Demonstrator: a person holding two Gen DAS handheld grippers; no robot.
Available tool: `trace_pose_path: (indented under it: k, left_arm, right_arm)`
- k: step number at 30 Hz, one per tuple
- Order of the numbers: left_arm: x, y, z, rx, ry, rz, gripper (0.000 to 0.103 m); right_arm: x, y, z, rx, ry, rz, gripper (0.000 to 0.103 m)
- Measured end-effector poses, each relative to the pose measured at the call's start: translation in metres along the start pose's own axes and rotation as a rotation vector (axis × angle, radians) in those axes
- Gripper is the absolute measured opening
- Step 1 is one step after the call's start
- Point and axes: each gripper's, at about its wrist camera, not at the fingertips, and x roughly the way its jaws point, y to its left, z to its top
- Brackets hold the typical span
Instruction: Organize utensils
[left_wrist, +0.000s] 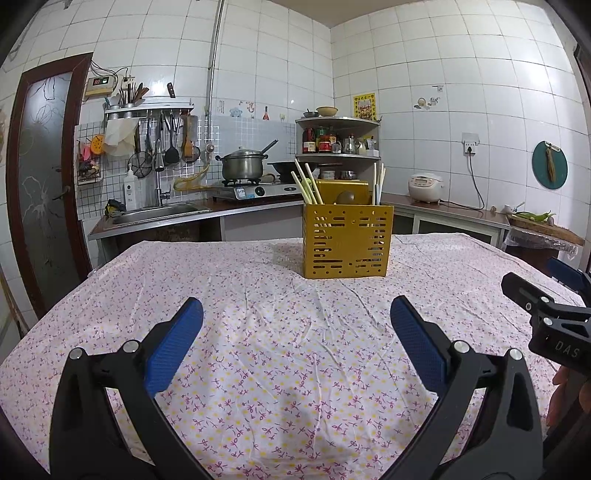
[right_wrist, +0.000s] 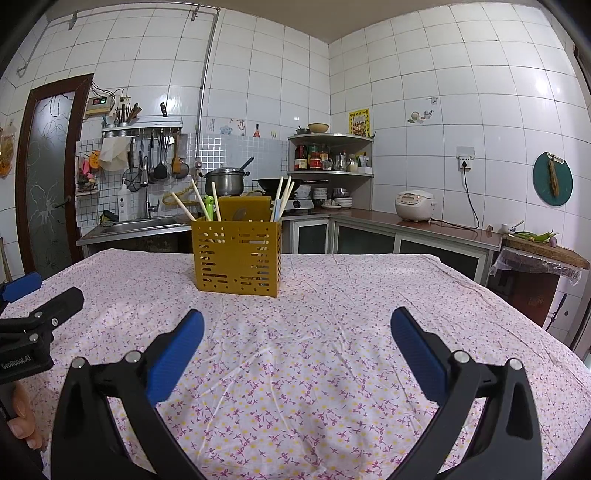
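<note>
Tiled kitchen, floral tablecloth (left_wrist: 258, 295) — yellow utensil caddy (left_wrist: 347, 243) stands mid-table, chopsticks (left_wrist: 308, 184) already upright in it. Left gripper (left_wrist: 295, 336) and right gripper (right_wrist: 295, 339) both spread wide, empty, well short of it. Looks near-finished or resting — next: check for loose utensils.

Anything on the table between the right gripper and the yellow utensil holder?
No. In the right wrist view, only bare floral tablecloth lies between the open right gripper and the yellow utensil holder.
</note>
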Motion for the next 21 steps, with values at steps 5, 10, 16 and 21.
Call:
trace_pose_path:
  k: [5, 10, 16, 21]
  left_arm:
    - [0.0003, 0.0000, 0.0001, 0.000, 0.001, 0.001, 0.098]
    - [0.0009, -0.0004, 0.0004, 0.002, 0.003, 0.002, 0.098]
    - [0.0002, -0.0024, 0.0000, 0.008, -0.002, 0.005, 0.098]
    - [-0.0006, -0.0038, -0.0007, 0.008, -0.003, 0.006, 0.098]
  right_arm:
    - [0.0001, -0.0004, 0.0001, 0.000, 0.001, 0.000, 0.099]
    - [0.0002, 0.0000, -0.0001, 0.000, 0.001, 0.000, 0.099]
    - [0.0002, -0.0006, 0.0005, 0.000, 0.001, 0.000, 0.099]
    - [0.0001, -0.0007, 0.0007, 0.001, 0.001, 0.000, 0.099]
